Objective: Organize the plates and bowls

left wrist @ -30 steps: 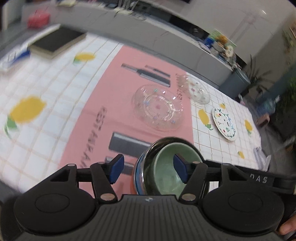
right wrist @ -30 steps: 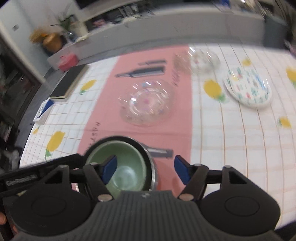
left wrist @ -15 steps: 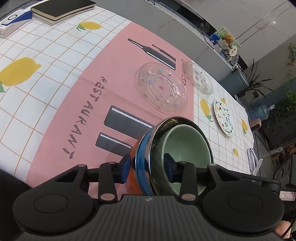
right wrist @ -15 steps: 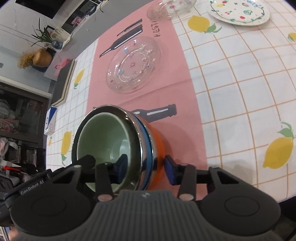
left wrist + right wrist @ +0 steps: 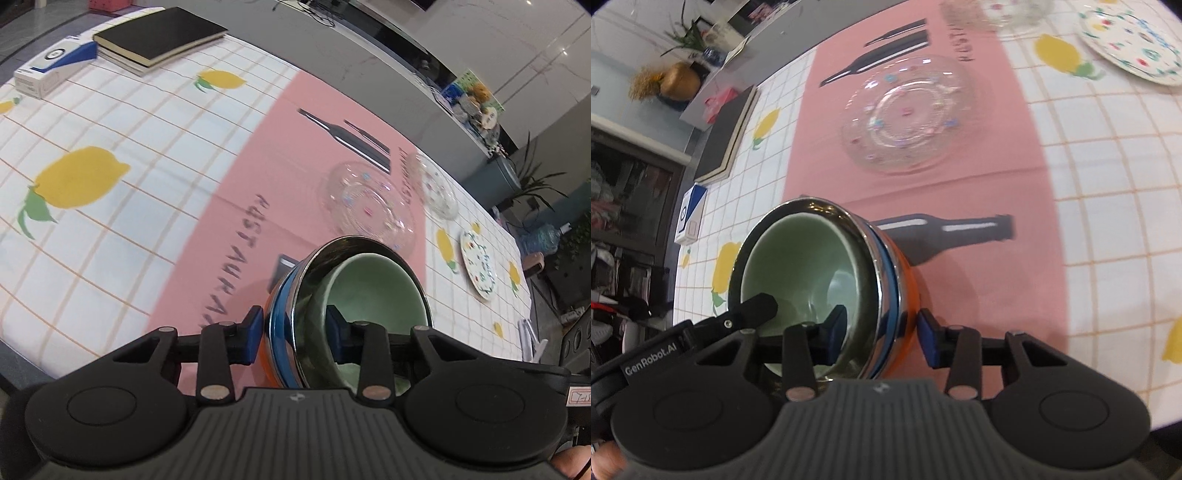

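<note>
A nested bowl stack sits on the pink runner: a green bowl (image 5: 373,291) inside a steel bowl (image 5: 314,280), with blue and orange bowls outside. My left gripper (image 5: 294,328) straddles the stack's near wall, one pad inside the green bowl and one against the orange wall, and its jaws are closing. From the opposite side my right gripper (image 5: 882,334) clamps the same stack across the green bowl (image 5: 798,266) and the orange bowl (image 5: 905,280). Beyond lie a clear glass plate (image 5: 369,206) (image 5: 908,114), a small glass dish (image 5: 436,188) and a white patterned plate (image 5: 478,266) (image 5: 1134,40).
A black book (image 5: 159,37) and a white-and-blue box (image 5: 55,66) lie at the far left corner of the lemon-print tablecloth (image 5: 110,221). The table's near edge runs just below the grippers. A grey counter and plants stand behind the table.
Both pairs of jaws went from wide apart to closed on the stack's wall. Both hands sank closer to the bowls, and the stack now fills more of each view.
</note>
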The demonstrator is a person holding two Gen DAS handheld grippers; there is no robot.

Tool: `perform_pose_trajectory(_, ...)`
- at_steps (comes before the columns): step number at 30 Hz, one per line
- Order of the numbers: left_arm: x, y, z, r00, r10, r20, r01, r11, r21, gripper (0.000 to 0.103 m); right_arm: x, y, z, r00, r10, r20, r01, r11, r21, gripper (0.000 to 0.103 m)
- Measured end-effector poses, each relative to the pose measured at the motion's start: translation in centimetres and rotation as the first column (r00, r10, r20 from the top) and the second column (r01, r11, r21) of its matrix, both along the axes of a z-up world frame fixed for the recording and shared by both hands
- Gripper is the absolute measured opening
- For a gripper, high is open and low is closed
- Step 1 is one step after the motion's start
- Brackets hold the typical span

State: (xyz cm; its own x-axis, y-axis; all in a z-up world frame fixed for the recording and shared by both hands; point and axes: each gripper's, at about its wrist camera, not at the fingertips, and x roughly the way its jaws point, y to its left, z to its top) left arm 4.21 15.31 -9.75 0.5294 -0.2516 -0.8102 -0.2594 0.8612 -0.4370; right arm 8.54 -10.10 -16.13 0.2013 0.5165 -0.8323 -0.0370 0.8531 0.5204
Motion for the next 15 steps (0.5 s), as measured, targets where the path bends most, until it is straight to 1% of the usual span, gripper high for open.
perform_pose_trajectory(4, 0.1, 0.8, 0.0, 1.000, 0.006, -0.002, -0.006, 1.000, 0.003, 0.040, 0.4, 1.2, 0.0, 1.000, 0.022, 0.008, -0.022, 1.000, -0.006, 0.041)
perform_pose_trajectory(8, 0.0, 1.0, 0.0, 1.000, 0.013, 0.003, -0.013, 1.000, -0.011, 0.040, 0.6, 1.3, 0.0, 0.999, 0.031, 0.011, -0.031, 1.000, 0.000, 0.043)
perform_pose_trajectory(9, -0.1, 1.1, 0.2, 1.000, 0.020, 0.009, -0.020, 1.000, -0.013, 0.045, 0.6, 1.1, 0.0, 0.999, 0.030, 0.012, -0.030, 1.000, 0.006, 0.043)
perform_pose_trajectory(10, -0.1, 1.2, 0.4, 1.000, 0.025, 0.013, -0.025, 1.000, -0.010, 0.048, 0.5, 1.0, 0.1, 0.999, 0.029, 0.014, -0.029, 1.000, 0.007, 0.049)
perform_pose_trajectory(11, -0.1, 1.2, 0.8, 0.999, 0.029, 0.022, -0.029, 1.000, -0.001, 0.051, 0.4, 0.9, 0.4, 0.999, 0.032, 0.022, -0.032, 0.999, 0.003, 0.054)
perform_pose_trajectory(12, -0.2, 1.2, 1.2, 0.999, 0.032, 0.032, -0.033, 0.999, 0.016, 0.052, 0.2, 0.6, 0.7, 0.999, 0.038, 0.034, -0.038, 0.999, -0.005, 0.058)
perform_pose_trajectory(14, -0.2, 1.1, 2.5, 0.997, 0.024, 0.067, -0.028, 0.998, 0.060, 0.052, -0.1, 0.1, 1.7, 0.996, 0.055, 0.070, -0.054, 0.998, -0.013, 0.060)
perform_pose_trajectory(15, -0.1, 1.1, 3.2, 0.996, 0.016, 0.086, -0.023, 0.997, 0.080, 0.052, -0.2, -0.3, 2.2, 0.995, 0.058, 0.086, -0.057, 0.998, -0.012, 0.062)
